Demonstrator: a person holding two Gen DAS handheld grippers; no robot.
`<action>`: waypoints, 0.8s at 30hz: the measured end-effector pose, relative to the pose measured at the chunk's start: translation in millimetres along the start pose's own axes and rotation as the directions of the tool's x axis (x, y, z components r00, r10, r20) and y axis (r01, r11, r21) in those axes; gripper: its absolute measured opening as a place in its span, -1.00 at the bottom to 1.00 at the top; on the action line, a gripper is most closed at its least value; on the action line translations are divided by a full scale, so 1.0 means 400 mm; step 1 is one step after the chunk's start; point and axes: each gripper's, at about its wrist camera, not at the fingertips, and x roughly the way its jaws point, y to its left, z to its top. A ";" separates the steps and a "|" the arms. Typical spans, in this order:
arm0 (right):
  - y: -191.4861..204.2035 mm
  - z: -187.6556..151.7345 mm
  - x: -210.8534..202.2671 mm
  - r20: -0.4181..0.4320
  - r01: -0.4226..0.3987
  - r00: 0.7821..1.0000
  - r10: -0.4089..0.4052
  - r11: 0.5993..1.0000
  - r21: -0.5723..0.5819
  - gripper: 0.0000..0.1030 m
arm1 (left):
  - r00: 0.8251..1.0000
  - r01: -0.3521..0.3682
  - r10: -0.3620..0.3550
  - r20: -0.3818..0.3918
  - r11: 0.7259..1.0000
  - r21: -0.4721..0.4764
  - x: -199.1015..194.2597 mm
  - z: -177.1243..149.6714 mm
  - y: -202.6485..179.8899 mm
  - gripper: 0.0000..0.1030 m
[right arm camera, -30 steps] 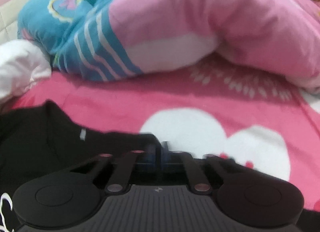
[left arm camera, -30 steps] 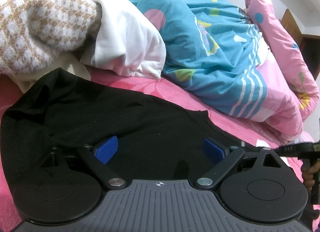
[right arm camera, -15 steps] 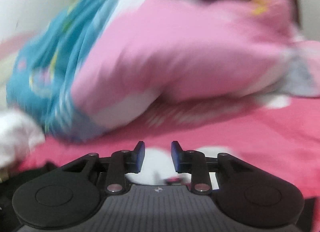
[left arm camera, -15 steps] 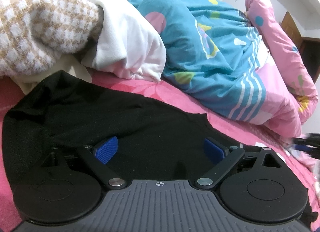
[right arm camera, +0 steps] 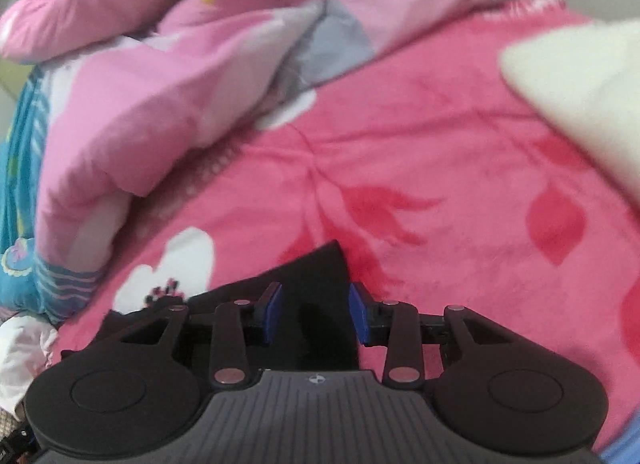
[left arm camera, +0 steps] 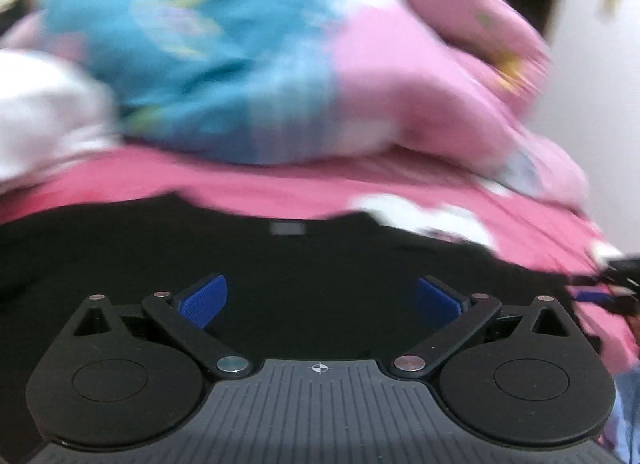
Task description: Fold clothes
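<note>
The left gripper had its jaws spread wide and empty, just as they were 1 second before, with the black garment lying flat beneath and between the blue pads. Its view had swung since then: the checked woolly piece was gone from sight and the garment's grey label now showed at the far edge, all of it blurred. The right gripper, clamped together 1 second ago, now stood partly open with a corner of the black garment between its 2 pads, which did not press it. No containers were visible. The garment rested on the pink bedsheet. Beyond it lay the bunched pink and blue duvet, a white cloth at the left, and a pale pillow at the right.
</note>
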 end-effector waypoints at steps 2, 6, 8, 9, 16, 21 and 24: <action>-0.025 -0.006 0.028 -0.014 -0.001 1.000 0.001 1.000 0.025 -0.26 | 0.999 0.029 -0.029 -0.025 0.999 0.025 0.076 0.003 -0.072 0.79; -0.027 0.012 0.057 0.022 0.003 1.000 -0.003 1.000 0.000 -0.33 | 0.993 0.101 -0.098 -0.065 0.994 0.038 0.197 -0.005 -0.164 0.24; -0.028 0.014 0.069 0.030 -0.010 0.999 0.010 1.000 -0.019 -0.53 | 0.993 0.111 -0.109 -0.049 0.993 0.041 0.229 -0.024 -0.185 0.17; -0.027 0.013 0.071 0.036 -0.025 0.999 0.026 0.999 -0.033 -0.96 | 0.994 0.107 -0.106 -0.034 0.993 0.047 0.238 -0.037 -0.191 0.17; -0.056 0.019 0.105 0.114 -0.026 0.993 0.033 0.997 -0.068 -0.97 | 0.989 0.143 -0.143 0.026 0.990 0.014 0.244 -0.061 -0.178 0.17; -0.070 0.029 0.091 0.161 -0.008 0.987 0.015 0.999 -0.046 -0.91 | 0.989 0.145 -0.146 0.036 0.989 0.019 0.244 -0.064 -0.180 0.21; -0.061 0.032 0.025 0.128 0.021 0.992 -0.016 0.999 -0.034 -0.87 | 0.987 0.158 -0.158 0.037 0.987 0.003 0.246 -0.064 -0.172 0.23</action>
